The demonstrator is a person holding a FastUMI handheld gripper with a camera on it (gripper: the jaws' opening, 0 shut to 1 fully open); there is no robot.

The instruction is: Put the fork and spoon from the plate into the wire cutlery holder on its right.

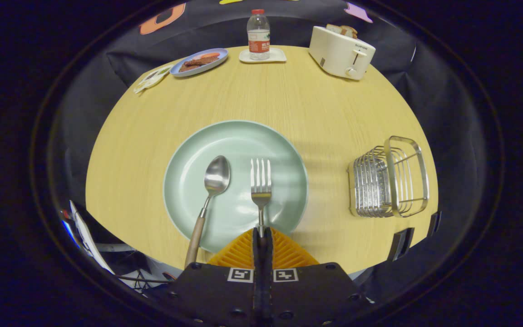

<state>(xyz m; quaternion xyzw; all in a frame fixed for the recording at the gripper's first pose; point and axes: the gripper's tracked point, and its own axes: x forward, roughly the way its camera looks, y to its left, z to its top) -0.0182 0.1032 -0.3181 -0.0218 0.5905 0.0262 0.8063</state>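
Gripper (pixel 261 232) fingers closed on fork (pixel 261 181) handle; tines lie over pale green plate (pixel 284 150). Spoon (pixel 211 190) rests left of fork on plate. Wire cutlery holder (pixel 388 179) stands apart, right of plate, on wooden table (pixel 266 91)

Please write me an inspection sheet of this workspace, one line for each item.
Surface: round wooden table, no spills seen.
Job's things: spoon and fork on green plate; wire cutlery holder beside it.
Clutter: toaster with bread, water bottle on a coaster, blue plate of food, a packet.
Grippers: hand-held gripper shut on the fork's handle.
Cables: wires below the table edge.
Surroundings: black cloth wall.
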